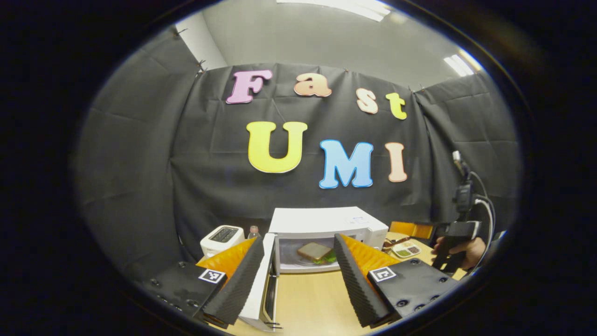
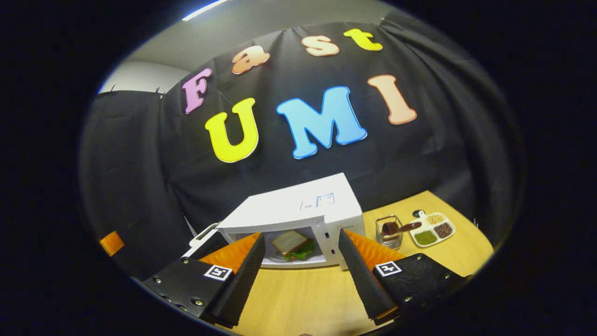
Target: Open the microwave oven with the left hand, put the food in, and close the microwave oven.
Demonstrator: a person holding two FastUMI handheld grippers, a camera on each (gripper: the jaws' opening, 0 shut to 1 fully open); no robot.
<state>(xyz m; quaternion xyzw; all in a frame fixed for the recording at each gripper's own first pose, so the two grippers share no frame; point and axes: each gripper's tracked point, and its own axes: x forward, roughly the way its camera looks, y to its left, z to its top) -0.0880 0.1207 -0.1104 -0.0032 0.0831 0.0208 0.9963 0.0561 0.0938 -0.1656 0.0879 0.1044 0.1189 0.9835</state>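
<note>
The sandwich (image 1: 316, 252) sits inside the microwave (image 1: 326, 221) at the tabletop's back edge, door (image 1: 259, 280) swung open. The left gripper (image 1: 296, 275) hangs with jaws wide and empty, the door just beside its left finger. The right gripper (image 2: 301, 275), also wide and empty, stands farther off.

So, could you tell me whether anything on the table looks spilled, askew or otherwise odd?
Nothing stands out. The microwave sits square on the table with its door swung open and the sandwich resting inside, and the divided dish beside it has spilled nothing.
</note>
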